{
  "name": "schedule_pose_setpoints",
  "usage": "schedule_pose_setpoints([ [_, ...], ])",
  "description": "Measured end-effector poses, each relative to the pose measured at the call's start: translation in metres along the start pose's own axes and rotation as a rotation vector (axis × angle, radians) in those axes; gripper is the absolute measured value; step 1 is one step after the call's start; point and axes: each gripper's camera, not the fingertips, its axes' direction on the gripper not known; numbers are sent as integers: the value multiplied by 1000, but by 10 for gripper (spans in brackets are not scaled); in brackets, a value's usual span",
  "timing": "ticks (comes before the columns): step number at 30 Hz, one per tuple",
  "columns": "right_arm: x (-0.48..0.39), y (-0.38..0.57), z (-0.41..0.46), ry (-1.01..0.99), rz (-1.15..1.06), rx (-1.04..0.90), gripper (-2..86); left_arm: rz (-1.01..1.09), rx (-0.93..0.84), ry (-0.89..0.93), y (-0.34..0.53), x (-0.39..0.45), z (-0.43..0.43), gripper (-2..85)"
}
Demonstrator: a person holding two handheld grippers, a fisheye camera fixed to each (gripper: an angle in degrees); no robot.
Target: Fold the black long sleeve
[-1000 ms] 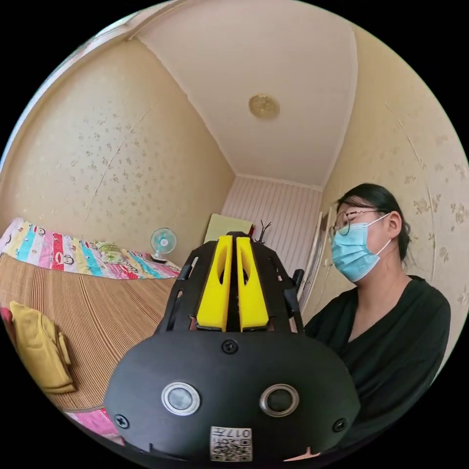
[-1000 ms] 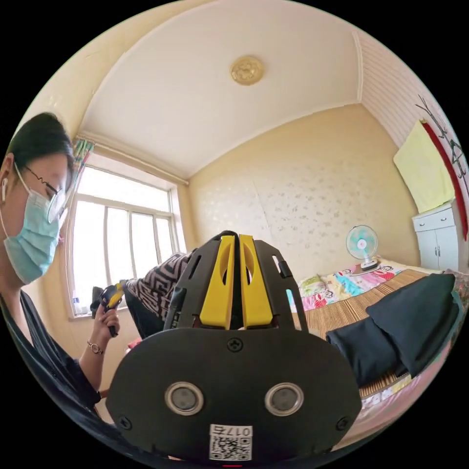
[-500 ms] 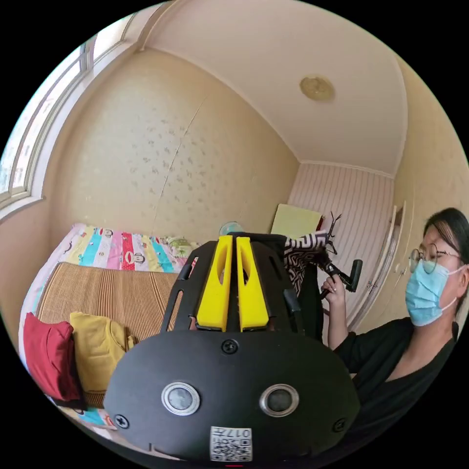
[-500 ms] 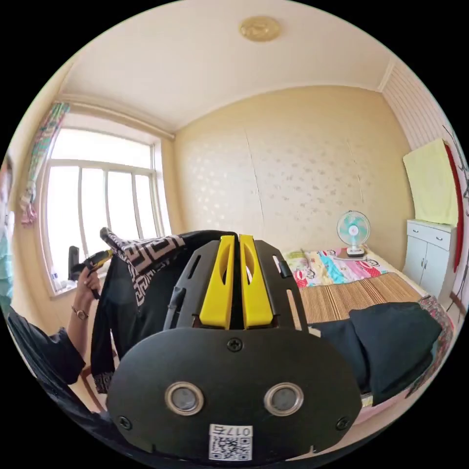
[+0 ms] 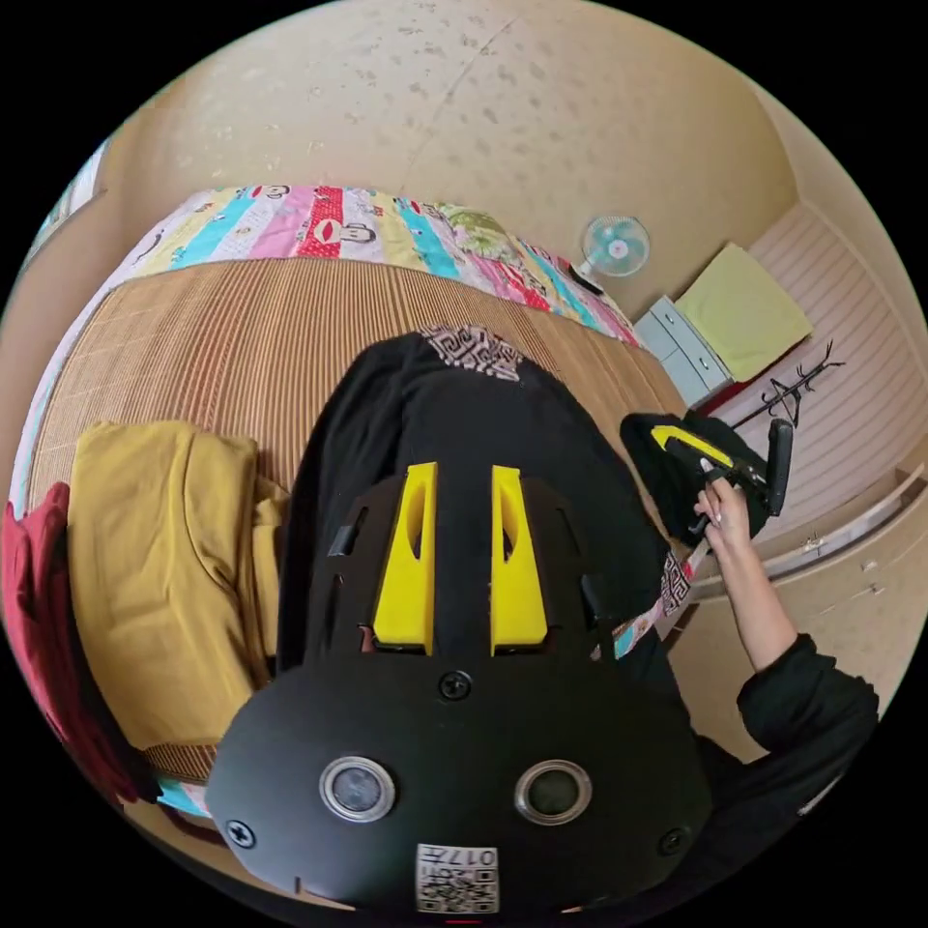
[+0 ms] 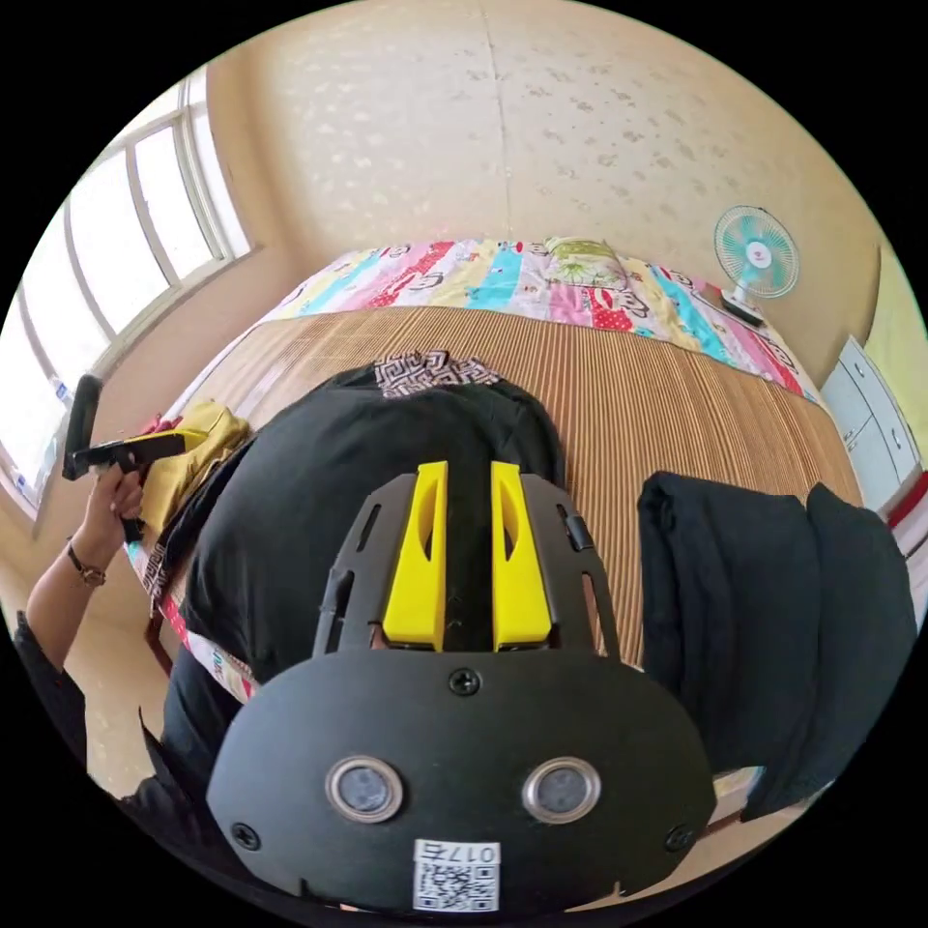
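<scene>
The black long sleeve (image 5: 483,416) lies spread on the bed's bamboo mat (image 5: 213,329), its patterned collar (image 5: 472,348) at the far end. My left gripper (image 5: 462,471) hovers over the near part of it, jaws open with black cloth showing in the gap. The right gripper view shows the same garment (image 6: 329,464) and collar (image 6: 425,370) under my right gripper (image 6: 469,466), also open. A hand holds the right gripper (image 5: 706,449) at the garment's right side and the left gripper (image 6: 126,449) at its left side.
A folded yellow garment (image 5: 155,561) and a red one (image 5: 39,599) lie left of the long sleeve. Folded black clothes (image 6: 764,599) sit to its right. A striped quilt (image 6: 503,275), a small fan (image 6: 756,253), a white cabinet (image 5: 677,348) and a window (image 6: 97,271) ring the bed.
Both views have swung down from ceiling and walls to the bed. The long sleeve, held up in the air before, now lies on the mat. Both pairs of jaws have parted.
</scene>
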Motion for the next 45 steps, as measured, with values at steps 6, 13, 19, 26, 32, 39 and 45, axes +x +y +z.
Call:
schedule_pose_setpoints([
  [6, -33, 121, 42, 51, -73, -71, 77, 35, -117, -13, 82, 12, 56, 86],
  [13, -14, 214, 17, -47, -24, -56, 71, -22, -67, -67, 159, 24, 22, 51],
  [19, 21, 252, -19, -190, 39, -100, 68, -158, 59, -13, 225, 22, -23, 53],
  [26, 100, 293, -70, -206, 273, -19, 91, -397, 366, -41, 291, -27, -97, 119],
  [32, 120, 295, -63, -171, 283, -83, 64, -369, 165, 28, 273, -59, -82, 76],
  [39, 193, 295, -137, -659, 446, 132, 37, -301, 288, 656, 273, -91, -149, 41],
  [45, 244, 317, -150, -591, 587, 49, 42, -555, 258, 362, 313, -112, -174, 84],
])
